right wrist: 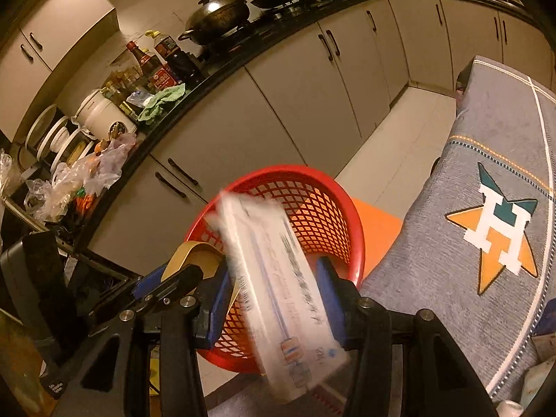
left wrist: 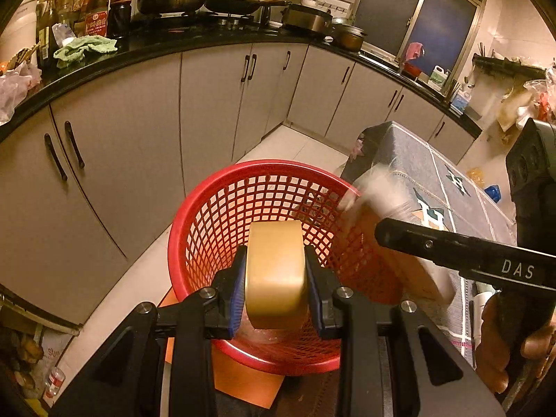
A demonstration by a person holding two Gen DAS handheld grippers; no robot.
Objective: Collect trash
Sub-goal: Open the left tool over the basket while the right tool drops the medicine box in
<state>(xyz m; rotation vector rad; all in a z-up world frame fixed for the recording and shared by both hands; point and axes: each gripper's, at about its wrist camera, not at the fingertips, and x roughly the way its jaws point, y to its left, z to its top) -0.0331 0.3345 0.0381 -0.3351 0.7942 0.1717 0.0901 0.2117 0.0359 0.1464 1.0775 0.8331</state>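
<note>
A red mesh basket (left wrist: pixel 243 170) (right wrist: pixel 278 170) stands on the floor below both grippers. My left gripper (left wrist: pixel 274 257) is shut on a tan roll of tape (left wrist: pixel 276 278), held over the basket's near side. In the right wrist view the tape (right wrist: pixel 194 253) and the left gripper (right wrist: pixel 166 281) show at the left. A white printed box (right wrist: pixel 278 288) lies tilted and motion-blurred between the jaws of my right gripper (right wrist: pixel 274 271). It touches the right pad and a gap shows at the left pad. In the left wrist view the box (left wrist: pixel 382 215) blurs over the basket's right rim.
An orange sheet (right wrist: pixel 375 236) lies under the basket. A surface with a grey cloth (right wrist: pixel 486 173) stands right of it. Beige cabinets (left wrist: pixel 139 139) under a black counter (left wrist: pixel 208 40) with bottles, pans and plastic bags run behind. A hand (left wrist: pixel 500 340) holds the right gripper's handle.
</note>
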